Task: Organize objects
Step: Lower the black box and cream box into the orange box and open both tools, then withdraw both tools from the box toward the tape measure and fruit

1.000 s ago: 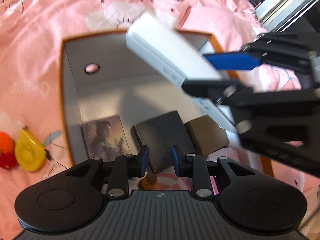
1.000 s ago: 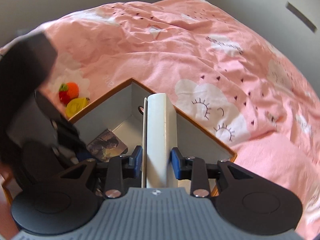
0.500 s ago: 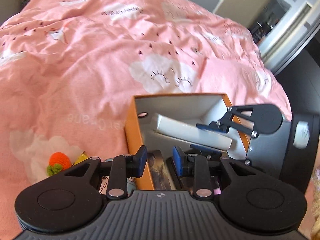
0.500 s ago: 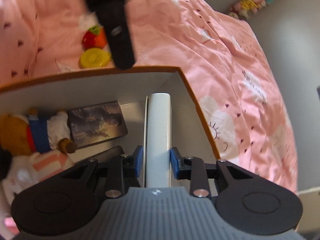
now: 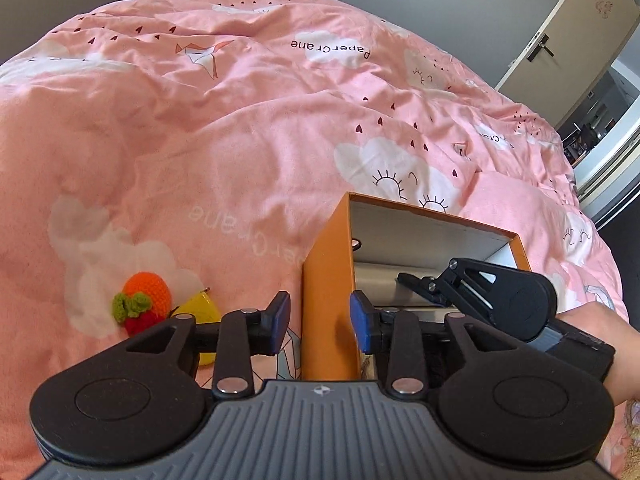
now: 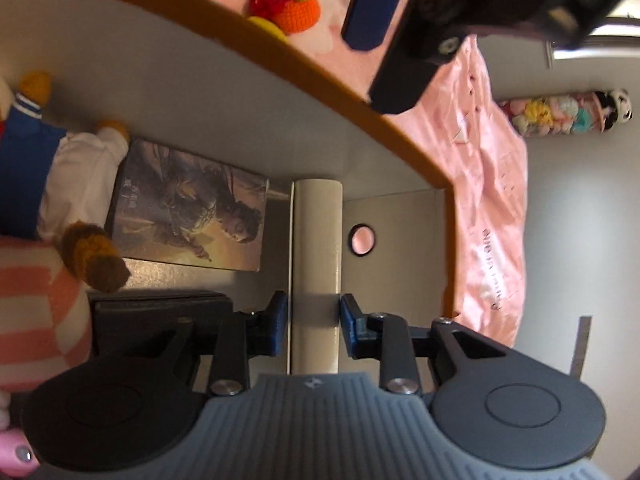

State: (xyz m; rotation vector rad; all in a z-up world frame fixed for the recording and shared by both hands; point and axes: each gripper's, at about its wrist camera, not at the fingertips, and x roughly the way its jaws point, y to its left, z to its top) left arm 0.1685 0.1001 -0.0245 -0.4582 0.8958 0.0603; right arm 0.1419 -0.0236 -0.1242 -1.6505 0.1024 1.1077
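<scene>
My right gripper [image 6: 314,320] is shut on a long white box [image 6: 316,260] and holds it down inside the orange-rimmed storage box [image 6: 320,76], close to the end wall with the round hole. The left wrist view shows the same gripper [image 5: 416,284] low in the storage box [image 5: 328,280] with the white box [image 5: 376,280]. My left gripper [image 5: 320,320] straddles the orange side wall. Its jaws are opening, with a gap between the left pad and the wall. One of its fingers [image 6: 372,8] hangs over the rim.
Inside lie a picture-cover book [image 6: 188,216], a black case [image 6: 160,312] and a plush toy [image 6: 60,200]. On the pink duvet [image 5: 200,140] left of the box sit a crocheted orange-and-red fruit [image 5: 144,300] and a yellow toy [image 5: 200,312]. A hand [image 5: 600,344] grips the right tool.
My left gripper drew back from over the box's inside to its side wall and its jaws widened. My right gripper rolled and sank into the box, still holding the white box.
</scene>
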